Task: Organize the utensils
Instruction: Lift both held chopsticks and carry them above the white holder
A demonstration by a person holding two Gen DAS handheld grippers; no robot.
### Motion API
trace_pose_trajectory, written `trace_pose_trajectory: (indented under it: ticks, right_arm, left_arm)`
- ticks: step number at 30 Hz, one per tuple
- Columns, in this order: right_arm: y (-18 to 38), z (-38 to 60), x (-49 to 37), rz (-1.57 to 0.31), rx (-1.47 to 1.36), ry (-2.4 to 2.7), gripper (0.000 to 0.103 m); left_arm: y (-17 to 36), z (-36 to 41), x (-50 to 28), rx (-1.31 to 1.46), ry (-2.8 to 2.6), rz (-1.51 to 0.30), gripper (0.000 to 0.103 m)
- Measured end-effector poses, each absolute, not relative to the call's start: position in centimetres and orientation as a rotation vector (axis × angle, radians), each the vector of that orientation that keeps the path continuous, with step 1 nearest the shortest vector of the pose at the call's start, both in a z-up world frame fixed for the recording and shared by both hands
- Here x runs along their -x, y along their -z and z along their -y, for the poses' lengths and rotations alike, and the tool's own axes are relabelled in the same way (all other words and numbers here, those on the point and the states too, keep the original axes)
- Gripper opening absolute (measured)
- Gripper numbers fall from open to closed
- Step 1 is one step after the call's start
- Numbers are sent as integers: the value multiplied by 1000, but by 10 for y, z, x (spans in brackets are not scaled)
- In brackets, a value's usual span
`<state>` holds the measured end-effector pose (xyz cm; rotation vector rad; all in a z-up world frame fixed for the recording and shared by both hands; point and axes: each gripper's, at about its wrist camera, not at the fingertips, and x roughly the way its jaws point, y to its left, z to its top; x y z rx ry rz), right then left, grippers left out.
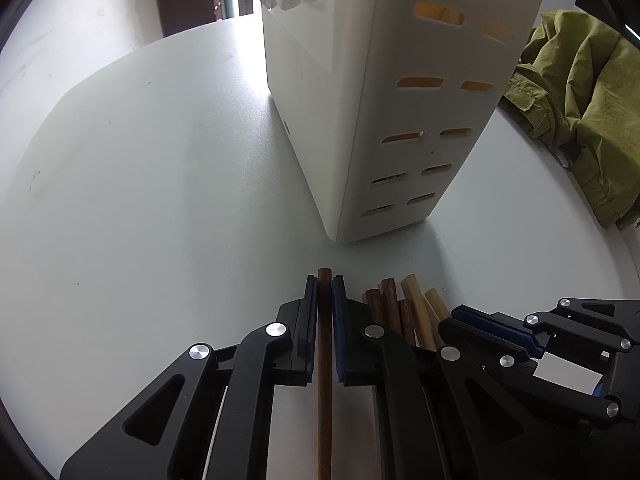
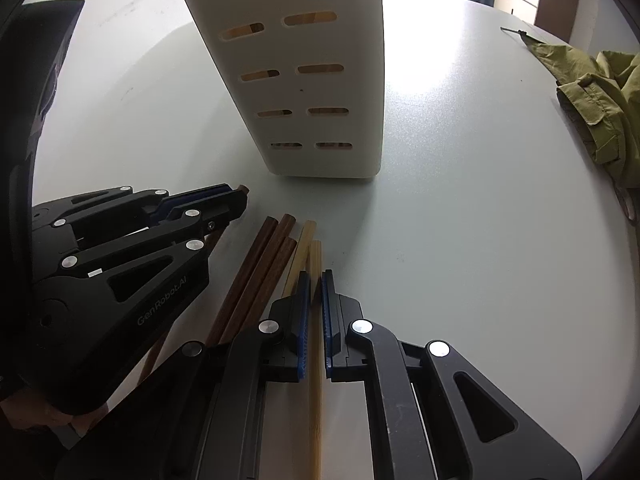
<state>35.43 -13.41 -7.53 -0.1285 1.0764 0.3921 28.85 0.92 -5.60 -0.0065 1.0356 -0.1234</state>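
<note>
Before the white holder (image 1: 360, 120), left claw (image 1: 325, 284) pinches a dark chopstick (image 1: 325, 360), right claw (image 2: 316, 280) a pale chopstick (image 2: 316, 380).

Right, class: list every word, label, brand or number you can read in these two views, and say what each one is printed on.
"GenRobot.AI": pale lettering on the side of the black left gripper, seen in the right wrist view.
Small white label on that gripper's body: blank or too small to read.
White tag on the black right gripper, seen in the left wrist view: no readable text.
Tall white slotted plastic utensil holder: no writing visible.
</note>
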Motion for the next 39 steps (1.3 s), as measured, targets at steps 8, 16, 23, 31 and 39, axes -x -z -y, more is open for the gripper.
trace_pose_trajectory:
  ticks: [8,16,23,31,39]
  right_arm:
    - [53,145,-362,-997,80,-441,7]
    - [20,144,-353,-882,58,-489,7]
    - [-6,134,-337,-796,46,-545,7]
    - [-33,136,-333,-692,26,-603,7]
    - [-56,143,-325,-584,36,-611,7]
  left_arm:
    - [30,-25,-279,43,134,-981,7]
    - [-10,-41,-262,66,131,-886,7]
    - [-40,-46,-247,67,114,-801,7]
    - [-68,-40,-230,60,92,-706,7]
    - [-92,-36,-214,54,62,-617,7]
